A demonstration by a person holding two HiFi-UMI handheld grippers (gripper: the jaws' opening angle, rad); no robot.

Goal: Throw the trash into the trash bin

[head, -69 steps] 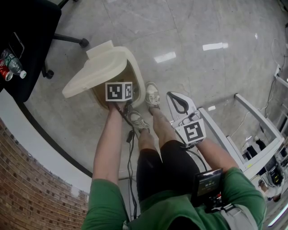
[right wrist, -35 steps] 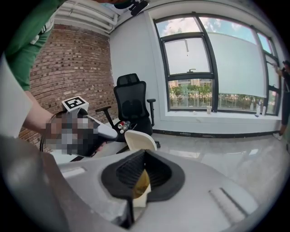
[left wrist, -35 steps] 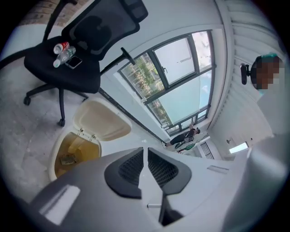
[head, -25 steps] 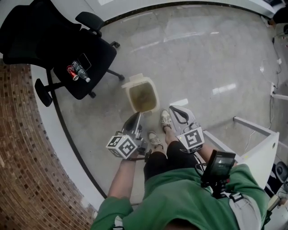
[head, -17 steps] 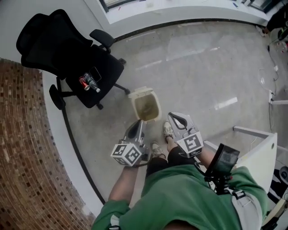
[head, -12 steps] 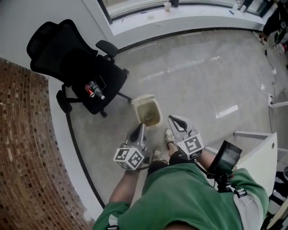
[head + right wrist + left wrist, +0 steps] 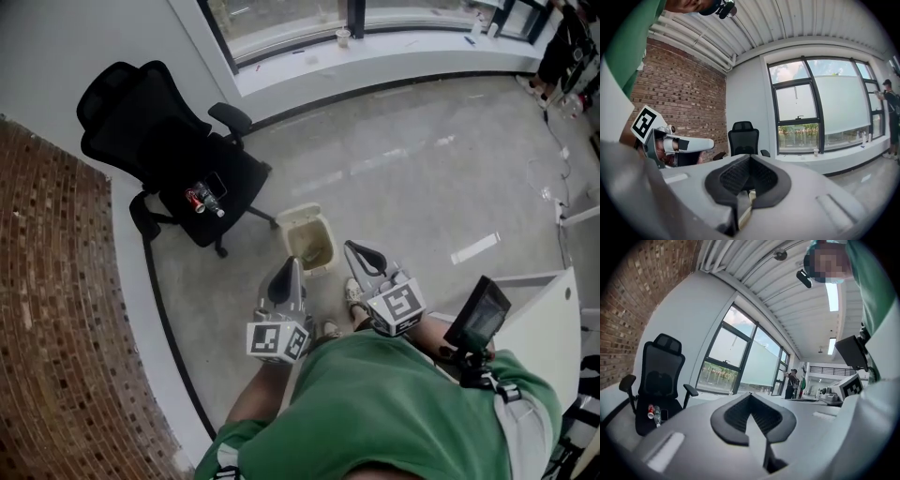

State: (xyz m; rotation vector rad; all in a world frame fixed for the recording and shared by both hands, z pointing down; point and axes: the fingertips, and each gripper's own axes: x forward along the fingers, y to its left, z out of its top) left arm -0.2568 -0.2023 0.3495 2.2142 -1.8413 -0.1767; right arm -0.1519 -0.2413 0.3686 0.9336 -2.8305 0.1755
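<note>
A person in a green top is standing on the grey floor just behind an open trash bin and is holding both tools out roughly level in front of the body. The left tool is keeping its jaws pressed fully together, with nothing between them. The right tool is also showing its pads meeting at the tips and is gripping nothing. In the head view the left tip is hanging just beside the bin's near left corner and the right tip just beside its near right side, and neither is touching it. The bin is standing upright with its mouth uncovered. Its inside is looking brownish, and whatever is lying in it is too small to make out. To the bin's left a black office chair is standing against the brick wall, and it is carrying a red can and a plastic bottle side by side on its seat. A white surface is showing at the person's right.
</note>
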